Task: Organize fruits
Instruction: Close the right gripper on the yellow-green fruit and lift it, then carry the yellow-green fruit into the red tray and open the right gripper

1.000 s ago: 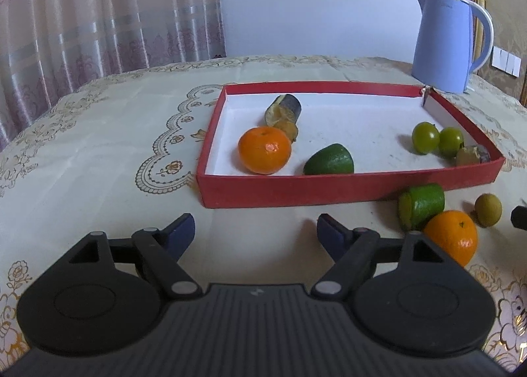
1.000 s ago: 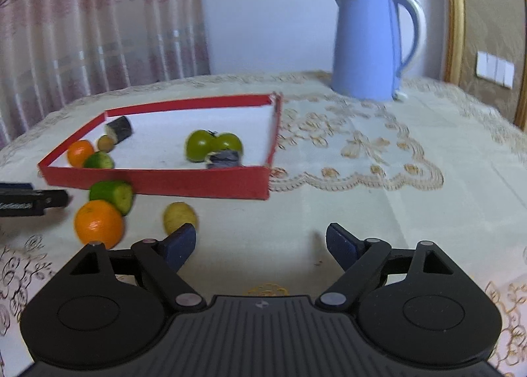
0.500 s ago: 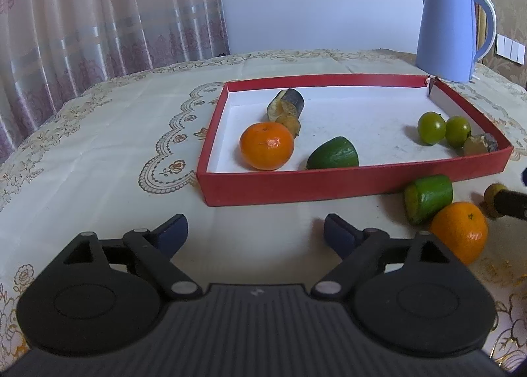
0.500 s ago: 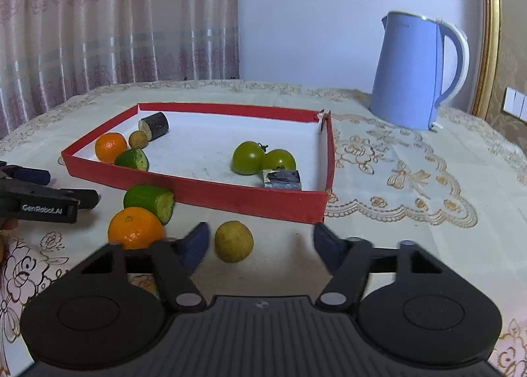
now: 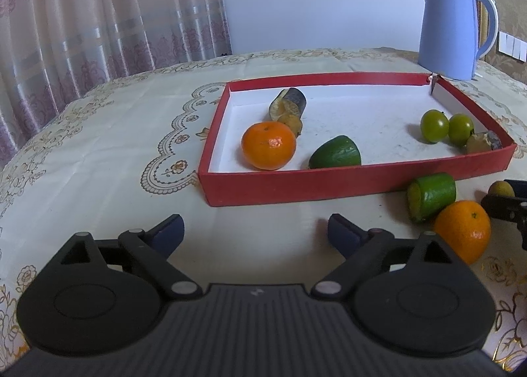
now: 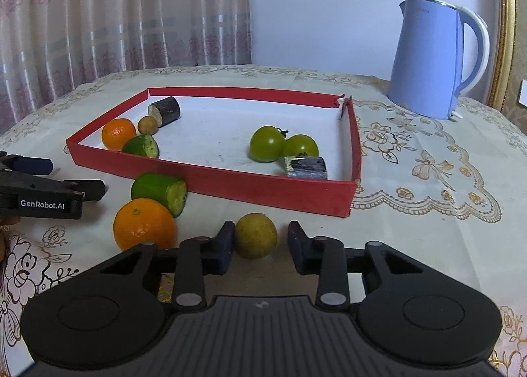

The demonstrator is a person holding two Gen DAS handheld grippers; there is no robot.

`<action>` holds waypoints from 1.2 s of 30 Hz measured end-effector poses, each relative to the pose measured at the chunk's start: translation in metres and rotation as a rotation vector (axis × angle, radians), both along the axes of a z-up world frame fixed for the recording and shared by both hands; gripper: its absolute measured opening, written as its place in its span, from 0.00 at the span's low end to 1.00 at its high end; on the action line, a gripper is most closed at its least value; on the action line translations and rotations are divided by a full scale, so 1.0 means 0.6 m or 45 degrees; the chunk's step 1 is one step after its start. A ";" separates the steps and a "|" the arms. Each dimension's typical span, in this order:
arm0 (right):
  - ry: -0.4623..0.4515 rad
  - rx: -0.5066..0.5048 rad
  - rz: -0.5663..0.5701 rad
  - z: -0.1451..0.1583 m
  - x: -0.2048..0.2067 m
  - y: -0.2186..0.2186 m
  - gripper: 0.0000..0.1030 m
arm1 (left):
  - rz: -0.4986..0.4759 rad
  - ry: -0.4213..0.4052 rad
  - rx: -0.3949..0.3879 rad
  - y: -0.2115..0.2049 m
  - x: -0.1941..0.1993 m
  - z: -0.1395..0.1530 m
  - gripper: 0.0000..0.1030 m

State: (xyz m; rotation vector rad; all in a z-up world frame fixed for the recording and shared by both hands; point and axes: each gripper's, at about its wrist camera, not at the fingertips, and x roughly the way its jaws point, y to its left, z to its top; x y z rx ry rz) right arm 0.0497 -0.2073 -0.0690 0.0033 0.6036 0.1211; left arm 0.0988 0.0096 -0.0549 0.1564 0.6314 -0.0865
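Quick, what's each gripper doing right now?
Left gripper: open, just widened, empty.
Right gripper: just closing around the small yellow-green fruit, one pad not yet touching.

The only text that can be read is "GenRobot.AI", in white letters on the black side of the left claw, seen in the right wrist view. The blue kettle has a small mark near its rim, too small to read.

Home dining room, lace tablecloth, patterned curtains, electric kettle
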 end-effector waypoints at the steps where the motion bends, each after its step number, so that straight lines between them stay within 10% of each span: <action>1: 0.001 0.001 0.000 0.000 0.000 0.000 0.30 | 0.001 0.000 0.000 0.000 0.000 0.000 0.91; 36: -0.055 0.024 -0.072 0.017 -0.014 -0.020 0.26 | 0.007 0.003 0.001 0.000 0.002 -0.002 0.96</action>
